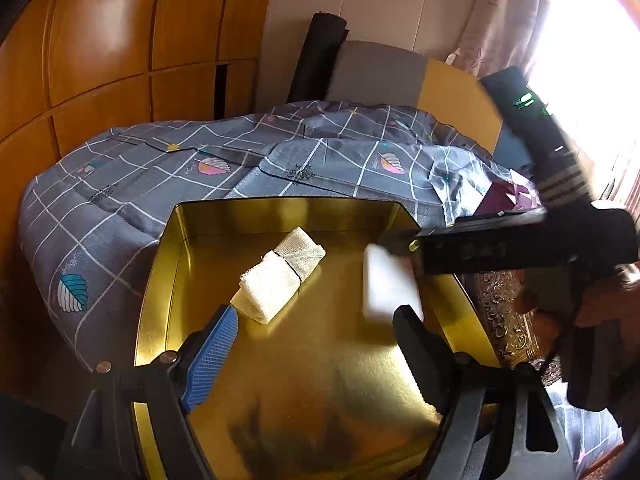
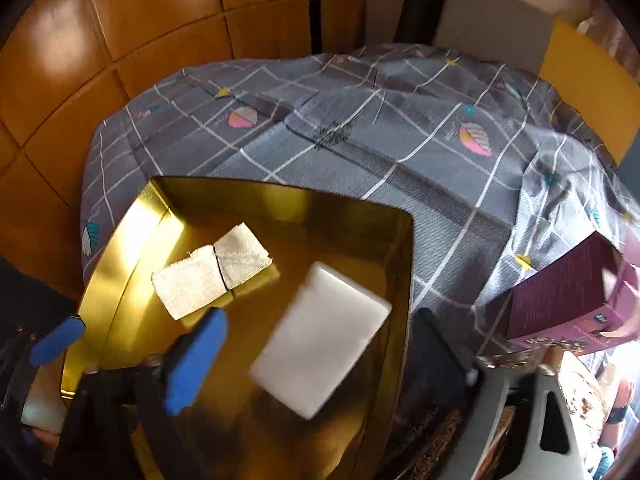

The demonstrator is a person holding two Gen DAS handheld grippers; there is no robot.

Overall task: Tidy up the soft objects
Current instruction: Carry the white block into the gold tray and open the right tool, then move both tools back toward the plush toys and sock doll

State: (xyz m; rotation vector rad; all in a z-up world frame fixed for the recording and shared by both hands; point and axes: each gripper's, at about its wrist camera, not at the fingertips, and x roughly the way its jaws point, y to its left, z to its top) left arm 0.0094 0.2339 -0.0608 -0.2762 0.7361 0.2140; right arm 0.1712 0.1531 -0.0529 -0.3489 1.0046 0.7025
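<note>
Gold tin (image 2: 120,248) on a quilt (image 2: 400,152), holding two soft things. A folded cloth (image 2: 212,270), banded at its middle, lies toward the tin's far-left corner; a white sponge (image 2: 320,338) lies askew near the right wall, blurred, apparently just let go or in mid-drop. Right gripper (image 2: 316,360): fingers spread wide to either side of the sponge, clamped on nothing. Left gripper (image 1: 320,344): fingers likewise apart and empty, hovering over the near half of the tin, its blue pad (image 1: 212,356) just beside the cloth's near corner. For a tidy result the sponge probably wants squaring to the right wall, apart from the cloth; lift clear vertically so a finger does not drag it. Obstacles: the tin's raised walls; the two grippers crowd each other over the tin. A purple box (image 2: 568,304) sits at the quilt's right edge, an ornate lid-like panel (image 1: 504,320) beside the tin; wardrobe (image 2: 120,40) behind.
</note>
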